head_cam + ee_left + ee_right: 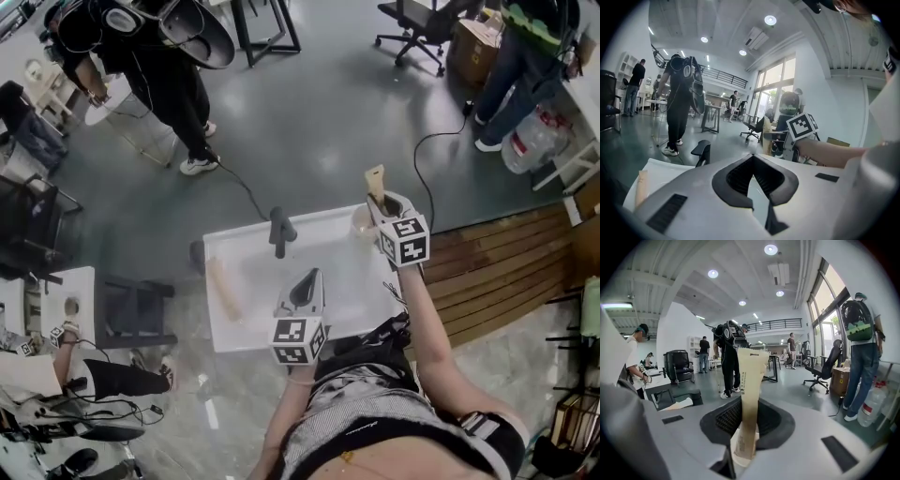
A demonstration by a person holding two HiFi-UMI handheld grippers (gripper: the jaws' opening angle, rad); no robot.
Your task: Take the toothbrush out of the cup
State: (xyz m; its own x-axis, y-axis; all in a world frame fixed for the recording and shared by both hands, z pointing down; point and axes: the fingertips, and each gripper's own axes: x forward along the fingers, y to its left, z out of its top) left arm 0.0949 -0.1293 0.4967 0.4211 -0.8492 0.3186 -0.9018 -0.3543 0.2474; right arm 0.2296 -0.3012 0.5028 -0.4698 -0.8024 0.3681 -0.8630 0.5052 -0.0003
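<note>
A toothbrush in a beige paper pack [375, 178] [750, 380] stands upright between the pads of my right gripper [382, 202] [743, 430], which is shut on it. A translucent cup [363, 223] sits at the far right corner of the white table [347, 281], just left of that gripper. How the pack's lower end stands to the cup is hidden. My left gripper [307, 279] [752, 161] hovers over the table's near middle, with its jaw tips together and nothing between them. From it I see the right gripper's marker cube [802, 126].
A black upright fixture [279, 231] [702, 152] stands at the table's far edge. A second beige pack [223, 286] [641, 186] lies on the table's left. A person [159, 75] stands beyond the table, another [525, 56] at far right near a cable [427, 150].
</note>
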